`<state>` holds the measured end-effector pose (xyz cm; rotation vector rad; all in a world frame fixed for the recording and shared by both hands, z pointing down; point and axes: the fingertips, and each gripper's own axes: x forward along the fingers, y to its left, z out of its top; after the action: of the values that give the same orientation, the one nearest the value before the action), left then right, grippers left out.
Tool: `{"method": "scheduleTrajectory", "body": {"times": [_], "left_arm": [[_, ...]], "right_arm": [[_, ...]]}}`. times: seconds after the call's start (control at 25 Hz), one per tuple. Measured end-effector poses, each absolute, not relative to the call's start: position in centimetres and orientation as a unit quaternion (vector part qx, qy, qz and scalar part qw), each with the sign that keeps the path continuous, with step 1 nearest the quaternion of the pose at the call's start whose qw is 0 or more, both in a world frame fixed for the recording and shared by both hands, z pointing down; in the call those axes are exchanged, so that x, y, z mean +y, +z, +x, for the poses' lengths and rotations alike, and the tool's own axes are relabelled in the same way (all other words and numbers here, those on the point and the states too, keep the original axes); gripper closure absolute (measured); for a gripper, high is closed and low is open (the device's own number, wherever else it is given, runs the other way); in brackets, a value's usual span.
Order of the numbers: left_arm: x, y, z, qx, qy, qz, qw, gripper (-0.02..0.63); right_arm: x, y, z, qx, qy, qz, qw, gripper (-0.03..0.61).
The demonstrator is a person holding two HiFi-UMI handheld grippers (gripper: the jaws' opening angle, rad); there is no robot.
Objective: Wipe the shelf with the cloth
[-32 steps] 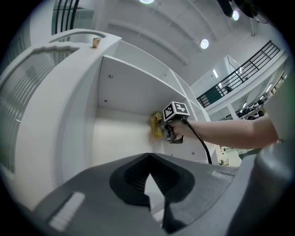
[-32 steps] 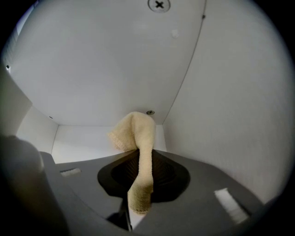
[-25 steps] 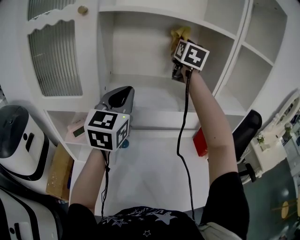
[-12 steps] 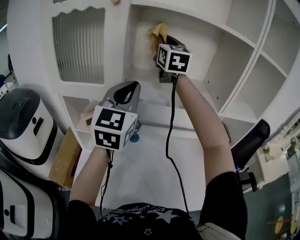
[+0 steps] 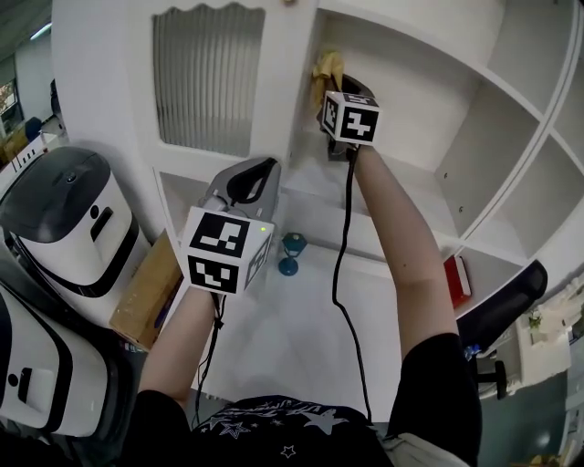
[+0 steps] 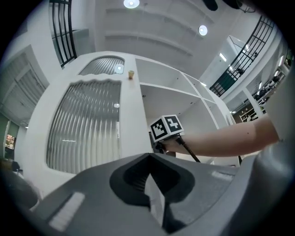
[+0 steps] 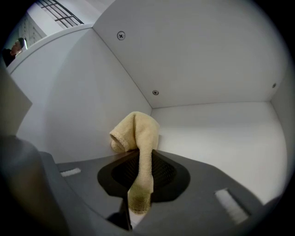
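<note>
Right gripper (image 7: 140, 161), jaws pinching a yellow cloth (image 7: 136, 131), which bunches beside the left wall inside an upper compartment of the white shelf (image 7: 221, 133). Left gripper (image 6: 150, 159), jaws pressed together on nothing, held before the ribbed-glass door (image 6: 87, 124). Lower ledge: a teal stemmed cup (image 5: 291, 253), upright.

Round ceiling lamps (image 6: 131, 3) light the room brightly and evenly; the white shelf (image 5: 411, 100) shows only soft shadows, one faint beside the cloth (image 7: 137, 133). Both gripper views bulge and go black at the corners, their nearest jaw surfaces blurred. The head view curves at its rim.
</note>
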<state>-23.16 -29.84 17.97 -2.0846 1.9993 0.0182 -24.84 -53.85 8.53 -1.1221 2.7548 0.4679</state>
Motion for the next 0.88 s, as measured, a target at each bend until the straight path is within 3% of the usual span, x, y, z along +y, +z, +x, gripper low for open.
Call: {"method": "scheduleTrajectory", "body": {"times": [0.88], "left_arm": [[-31.6, 19.2, -21.3, 0.672, -0.002, -0.733, 0.11, 0.61]], "right_arm": [[-57.2, 9.1, -21.2, 0.899, 0.154, -0.408, 0.042, 0.5]]}}
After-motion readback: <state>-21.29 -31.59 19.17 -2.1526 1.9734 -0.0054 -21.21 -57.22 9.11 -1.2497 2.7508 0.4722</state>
